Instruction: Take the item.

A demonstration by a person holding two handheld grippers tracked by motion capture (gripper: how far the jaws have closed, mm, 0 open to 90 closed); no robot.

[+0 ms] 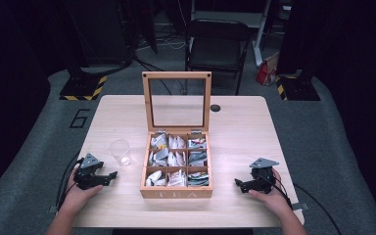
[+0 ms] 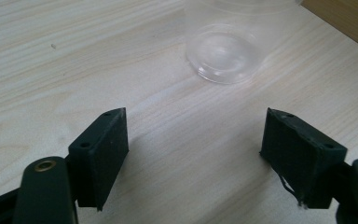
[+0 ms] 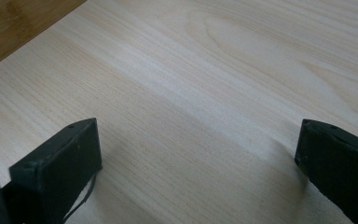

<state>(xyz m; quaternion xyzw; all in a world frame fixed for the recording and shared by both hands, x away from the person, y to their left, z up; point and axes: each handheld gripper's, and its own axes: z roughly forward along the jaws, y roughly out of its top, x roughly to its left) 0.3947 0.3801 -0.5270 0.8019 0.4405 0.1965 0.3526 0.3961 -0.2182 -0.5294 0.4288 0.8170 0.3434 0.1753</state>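
Both hands rest near the table's (image 1: 127,210) close edge, each holding a gripper: the left gripper (image 1: 108,176) and the right gripper (image 1: 238,184), jaws spread wide and empty. Between them sits a wooden tea box (image 1: 176,192) (lid upright, nine compartments of sachets). Just left of it stands a clear plastic cup (image 1: 119,152), ahead of the left jaws.
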